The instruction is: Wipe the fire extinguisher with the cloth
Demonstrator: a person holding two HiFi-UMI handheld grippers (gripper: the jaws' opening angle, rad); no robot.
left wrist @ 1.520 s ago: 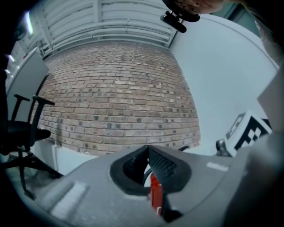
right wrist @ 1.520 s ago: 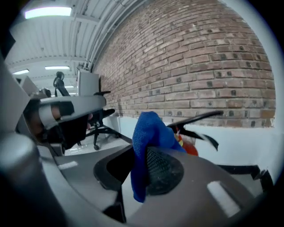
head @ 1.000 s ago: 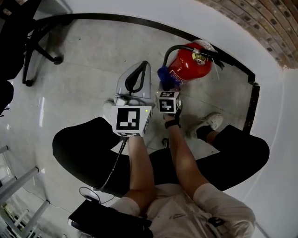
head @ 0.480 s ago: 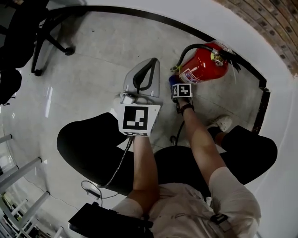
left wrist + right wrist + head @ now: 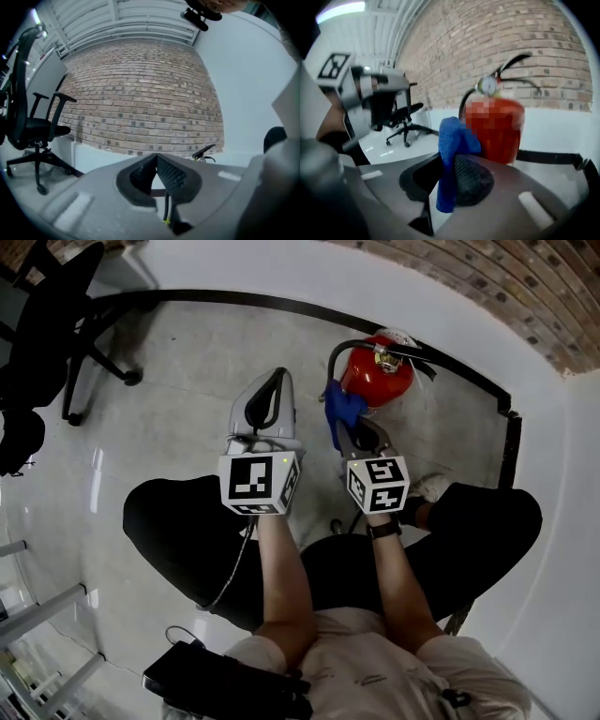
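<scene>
The red fire extinguisher (image 5: 378,374) stands on the floor by the white wall, its black hose and gauge on top; in the right gripper view the fire extinguisher (image 5: 499,129) rises just behind the jaws. A blue cloth (image 5: 338,408) hangs pinched in my right gripper (image 5: 347,425), at the extinguisher's near left side. I cannot tell whether it touches the red body. In the right gripper view the cloth (image 5: 451,140) droops between the shut jaws of the right gripper (image 5: 452,164). My left gripper (image 5: 277,381) is held left of it, shut and holding nothing, and in its own view the left gripper (image 5: 156,158) points at the brick wall.
A black office chair (image 5: 66,329) stands at the far left, the same chair (image 5: 26,117) in the left gripper view. A black skirting strip (image 5: 511,442) runs along the white wall. The person's legs and a shoe (image 5: 433,486) lie below the grippers.
My right gripper has drawn back towards the person and upwards, taking the cloth from low on the extinguisher's body to its upper left side. The left gripper has stayed about where it was.
</scene>
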